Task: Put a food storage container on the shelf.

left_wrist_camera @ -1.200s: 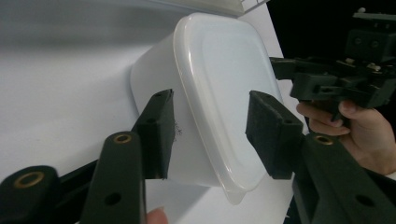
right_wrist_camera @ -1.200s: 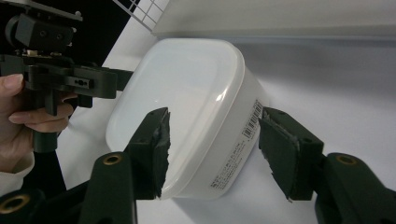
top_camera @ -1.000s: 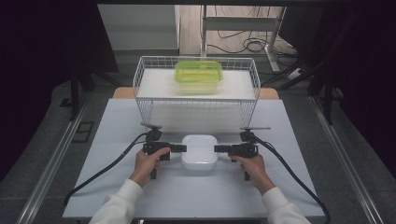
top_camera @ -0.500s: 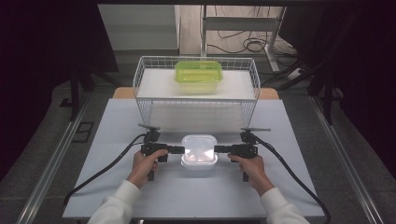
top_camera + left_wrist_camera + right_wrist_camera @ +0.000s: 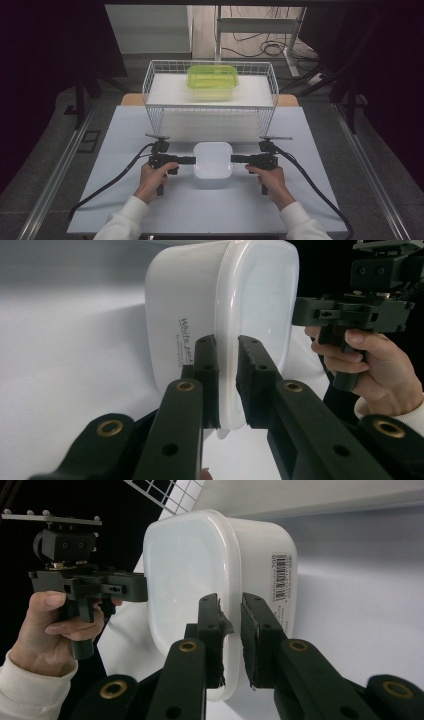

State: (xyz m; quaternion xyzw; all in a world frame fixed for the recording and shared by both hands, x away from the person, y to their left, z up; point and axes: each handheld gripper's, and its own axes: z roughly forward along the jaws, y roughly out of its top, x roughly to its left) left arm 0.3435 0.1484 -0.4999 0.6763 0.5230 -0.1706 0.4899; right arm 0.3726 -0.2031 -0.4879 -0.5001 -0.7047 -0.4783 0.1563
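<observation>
Table: white tub (claw-gripped)

High view overhead, looking forward-down; both tongs views close, facing inward, sharing white container.

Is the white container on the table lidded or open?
Lidded. The white container has a smooth translucent lid over its top, and both gripper views show jaws pinching that lid's rim on opposite sides.
</observation>
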